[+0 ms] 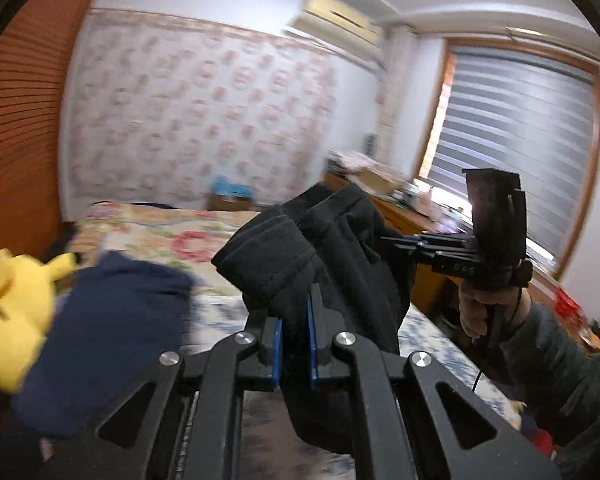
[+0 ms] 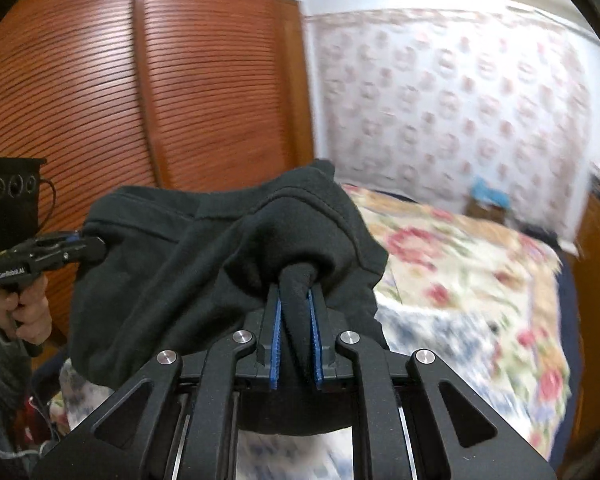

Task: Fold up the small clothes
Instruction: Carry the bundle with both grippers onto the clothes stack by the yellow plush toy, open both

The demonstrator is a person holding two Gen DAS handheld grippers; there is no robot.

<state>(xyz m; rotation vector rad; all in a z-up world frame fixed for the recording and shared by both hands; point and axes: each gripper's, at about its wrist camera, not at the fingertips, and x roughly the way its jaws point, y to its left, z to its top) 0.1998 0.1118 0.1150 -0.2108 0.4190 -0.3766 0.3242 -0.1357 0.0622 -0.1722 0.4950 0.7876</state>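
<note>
Above the bed [image 2: 480,280] with its flowered quilt, a black garment [image 2: 220,264] hung in the air, stretched between both grippers. From the right wrist view, the right gripper [image 2: 295,300] had its blue-padded fingers [image 2: 275,340] pinching a bunched fold of the dark cloth, and the left gripper [image 2: 96,246] gripped the garment's far edge at the left, held by a hand [image 2: 28,312]. From the left wrist view, the left gripper's fingers [image 1: 311,340] were likewise pressed on a thick hem of the same garment. Below and to the left lay a navy garment [image 1: 108,344] and a yellow plush toy [image 1: 16,312], both blurred, probably resting on the bed. A slatted wooden wardrobe [image 2: 100,80] stood behind.
</note>
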